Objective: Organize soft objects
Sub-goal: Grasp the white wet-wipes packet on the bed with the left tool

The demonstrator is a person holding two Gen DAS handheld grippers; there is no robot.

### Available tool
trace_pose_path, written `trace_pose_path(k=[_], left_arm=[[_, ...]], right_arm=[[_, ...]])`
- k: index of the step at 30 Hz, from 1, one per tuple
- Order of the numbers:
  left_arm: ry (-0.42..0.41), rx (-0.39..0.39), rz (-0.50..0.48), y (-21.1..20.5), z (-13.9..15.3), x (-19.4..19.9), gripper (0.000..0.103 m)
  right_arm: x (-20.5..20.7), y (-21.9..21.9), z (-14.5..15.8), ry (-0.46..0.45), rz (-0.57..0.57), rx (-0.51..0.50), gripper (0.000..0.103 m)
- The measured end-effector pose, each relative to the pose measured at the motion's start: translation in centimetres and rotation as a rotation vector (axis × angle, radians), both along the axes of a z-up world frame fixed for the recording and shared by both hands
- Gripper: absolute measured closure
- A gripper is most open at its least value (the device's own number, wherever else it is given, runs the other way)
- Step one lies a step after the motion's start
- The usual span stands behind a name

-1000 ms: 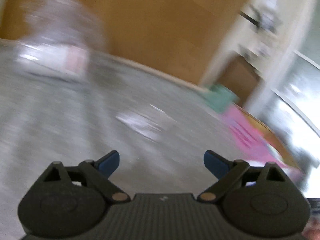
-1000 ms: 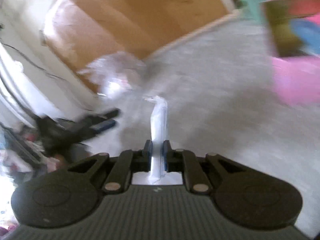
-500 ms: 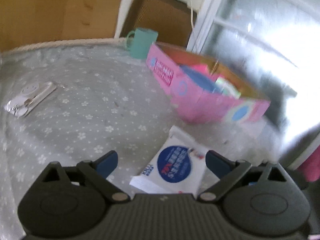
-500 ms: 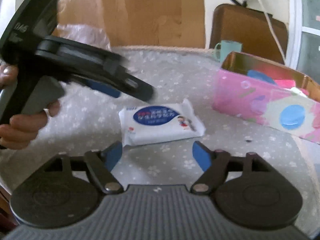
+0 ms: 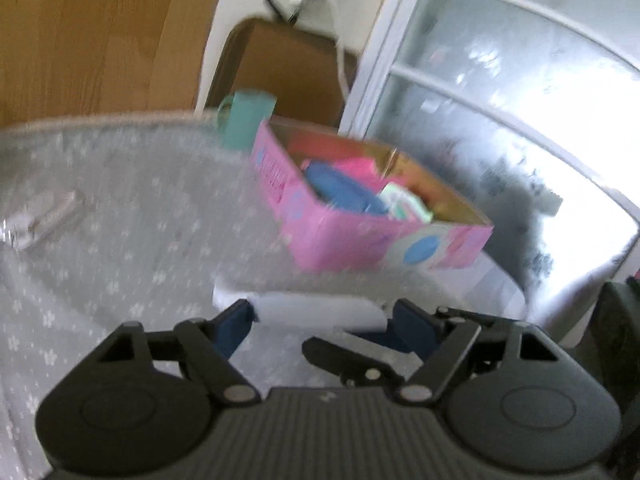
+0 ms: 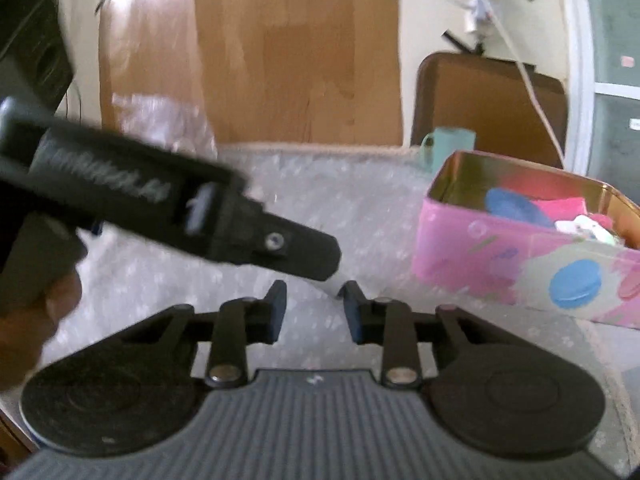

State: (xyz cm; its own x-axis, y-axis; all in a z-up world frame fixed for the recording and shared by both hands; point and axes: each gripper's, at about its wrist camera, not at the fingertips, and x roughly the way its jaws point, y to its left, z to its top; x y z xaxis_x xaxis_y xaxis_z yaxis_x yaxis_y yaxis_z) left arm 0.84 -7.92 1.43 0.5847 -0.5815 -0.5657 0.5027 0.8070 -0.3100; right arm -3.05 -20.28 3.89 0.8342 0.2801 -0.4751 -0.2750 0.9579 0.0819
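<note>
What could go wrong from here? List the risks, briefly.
1. Collision: the left gripper and right gripper crowd the same spot. In the right wrist view the left one crosses just ahead of the right one's open fingers.
2. Weak grasp: the white pack sits between the left gripper's open fingers. It looks soft, so it may buckle or slip when squeezed.
3. Tight fit: the pink box already holds several items.
</note>
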Motion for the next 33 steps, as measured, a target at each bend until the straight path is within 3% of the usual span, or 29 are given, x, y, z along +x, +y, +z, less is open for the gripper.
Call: trace_pose_path(k=[2,5,10,11,13,17,21,24,28,33], left_arm=[[-0.051,-0.006,-0.003,-0.5,0.9,-0.8,0.023],[-0.059,-0.017,-0.013,-1.4,1.4,-1.0,0.023],[-0.027,-0.012,-0.046,-1.9,0.4,-1.3,0.013],[-0.012,-0.011,-0.051,-1.7,0.4,-1.4,0.011],[0.003,-0.036,-0.047,-0.5,0.4,-1.9,0.003],[0.006,-0.062,0.044,2.5,0.6,-1.8,0.004],[0.128,-0.12,0.047,2.9,-0.6,0.5,0.006],[0.13,-0.078,0.023,2.0,-1.7,0.0,0.006],[0.14,-0.051,0.013,1.9,-2.6,-0.1,0.006],[0.123,-0.11,0.007,3.3,-2.1,-0.6,0.005]], right_arm=[[-0.3,-0.6,0.7,-0.027,-0.018,-0.004,0.073],[-0.5,-0.9,0.8,-0.029,-0.04,-0.031,0.073],[-2.3,-1.0,-1.2,0.064,0.003,-0.068,0.071],[-3.1,-1.1,-1.6,0.07,0.013,-0.078,0.067],[-4.5,-1.5,-2.2,0.078,0.015,-0.071,0.043],[-4.5,-2.1,-2.2,0.087,0.002,-0.032,0.038],[-3.4,-1.6,-2.3,0.099,0.018,-0.061,0.032],[-4.0,-1.1,-3.0,0.092,0.022,-0.157,0.03],[-4.7,-2.0,-3.3,0.043,-0.067,-0.279,0.025],[-4.9,-5.9,-2.5,0.089,-0.155,-0.087,0.025]])
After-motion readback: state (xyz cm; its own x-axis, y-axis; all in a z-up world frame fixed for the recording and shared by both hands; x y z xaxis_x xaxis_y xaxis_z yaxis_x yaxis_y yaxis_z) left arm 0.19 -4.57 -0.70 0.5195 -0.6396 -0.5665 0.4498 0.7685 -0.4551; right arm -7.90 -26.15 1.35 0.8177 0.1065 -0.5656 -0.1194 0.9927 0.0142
